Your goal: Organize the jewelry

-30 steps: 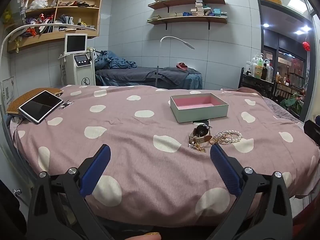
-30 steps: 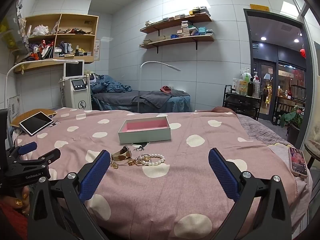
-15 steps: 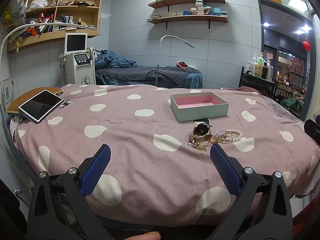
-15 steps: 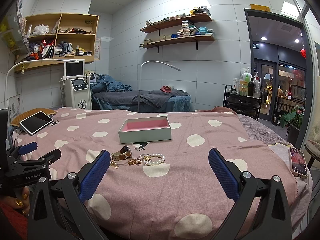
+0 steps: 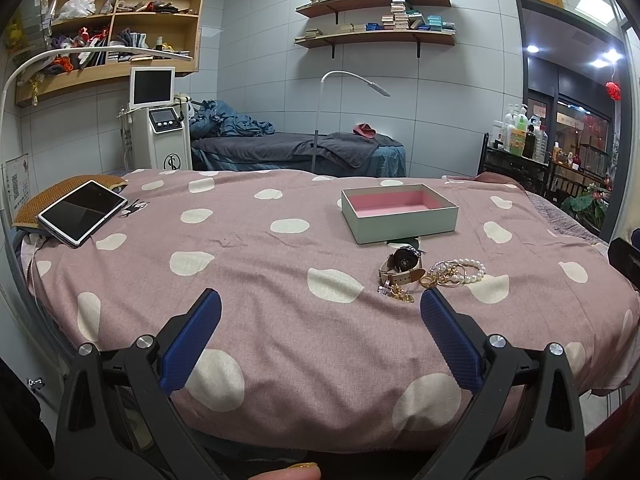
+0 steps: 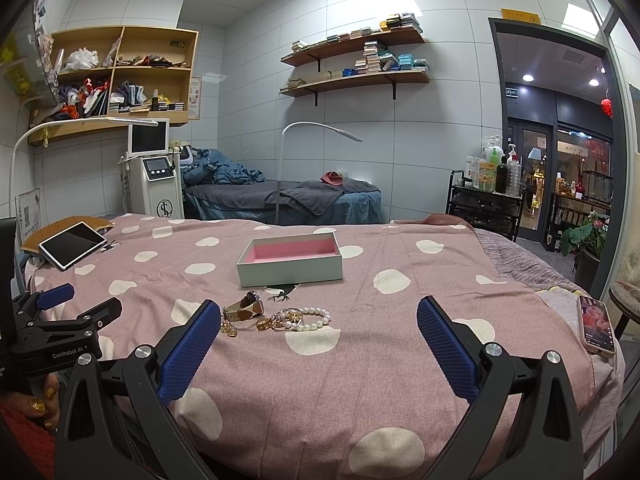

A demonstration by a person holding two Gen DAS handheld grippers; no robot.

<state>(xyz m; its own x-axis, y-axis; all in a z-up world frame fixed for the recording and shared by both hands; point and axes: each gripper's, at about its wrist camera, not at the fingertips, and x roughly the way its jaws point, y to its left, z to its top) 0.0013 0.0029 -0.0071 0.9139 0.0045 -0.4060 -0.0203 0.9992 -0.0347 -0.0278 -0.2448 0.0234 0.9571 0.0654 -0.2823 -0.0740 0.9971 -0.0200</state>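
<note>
An open grey box with a pink lining (image 5: 399, 213) (image 6: 290, 260) rests on the pink polka-dot bedspread (image 5: 248, 264) (image 6: 400, 320). In front of it lies a small pile: a watch with a beige strap (image 5: 403, 265) (image 6: 246, 309), a pearl bracelet (image 5: 466, 271) (image 6: 314, 319) and several gold pieces (image 5: 400, 292) (image 6: 276, 322). My left gripper (image 5: 320, 336) hangs open over the bed's near edge, its right pad just short of the pile. My right gripper (image 6: 318, 338) is open too, with the jewelry beyond its left pad. The left gripper (image 6: 60, 312) also shows at the far left of the right wrist view.
A tablet (image 5: 82, 212) (image 6: 72, 245) lies on a woven mat at the bed's far left corner. A phone (image 6: 596, 330) sits at the right edge. Behind stand a white machine (image 5: 158, 132), a second bed (image 5: 296, 152), a lamp and a bottle cart (image 6: 486, 196).
</note>
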